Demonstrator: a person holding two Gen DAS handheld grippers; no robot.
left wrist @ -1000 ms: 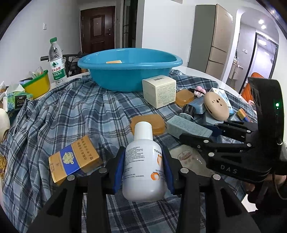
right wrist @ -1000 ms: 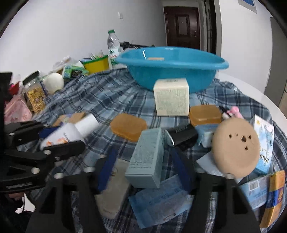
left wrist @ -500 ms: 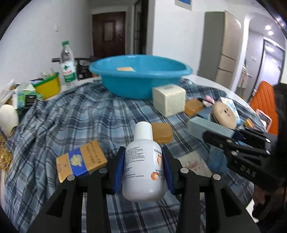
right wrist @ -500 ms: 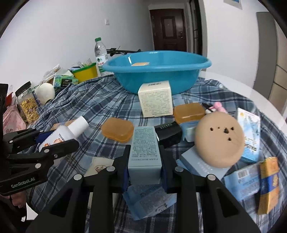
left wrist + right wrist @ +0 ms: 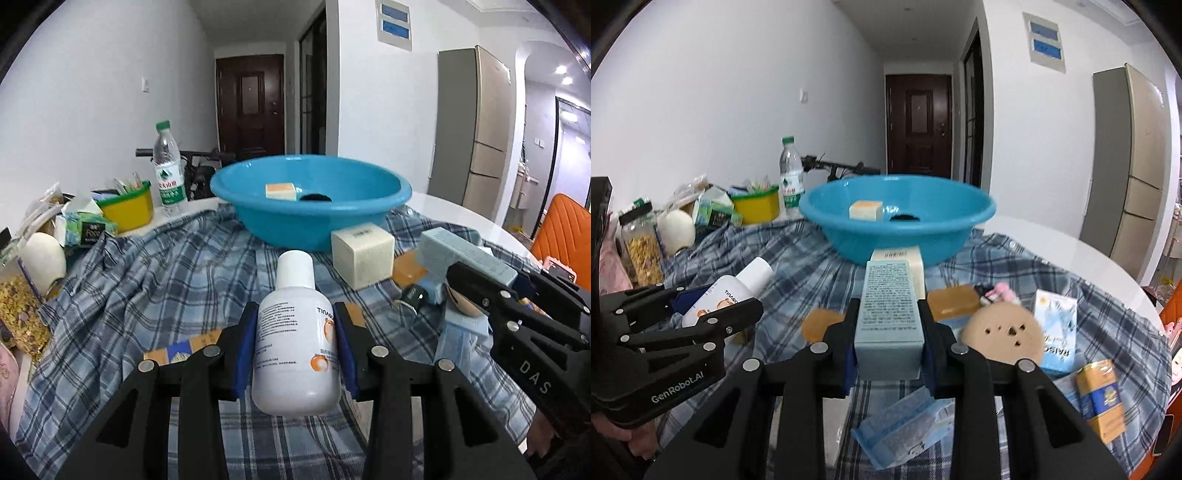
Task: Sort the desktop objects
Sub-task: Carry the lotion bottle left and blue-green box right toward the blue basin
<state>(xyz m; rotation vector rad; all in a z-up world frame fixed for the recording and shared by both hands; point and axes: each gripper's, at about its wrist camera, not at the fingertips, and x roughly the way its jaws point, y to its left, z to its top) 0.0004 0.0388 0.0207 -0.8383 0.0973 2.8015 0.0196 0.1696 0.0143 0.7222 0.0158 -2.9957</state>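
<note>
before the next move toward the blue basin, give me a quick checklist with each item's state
1. Left gripper clamped on the white plastic bottle: ok.
2. Right gripper clamped on the pale blue rectangular box: ok.
3. Both items clear of the plaid cloth: ok.
4. Blue plastic basin has room; only a small orange-and-white block and a dark object show inside: ok.
5. Cream cube box stands in front of the basin, in the path: not ok.
6. Bottle cap tightness: cannot tell.

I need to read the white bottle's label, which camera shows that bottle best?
The left wrist view: the white bottle fills the centre, label facing the camera. The right wrist view shows it small, side-on, partly behind the left gripper.
</note>
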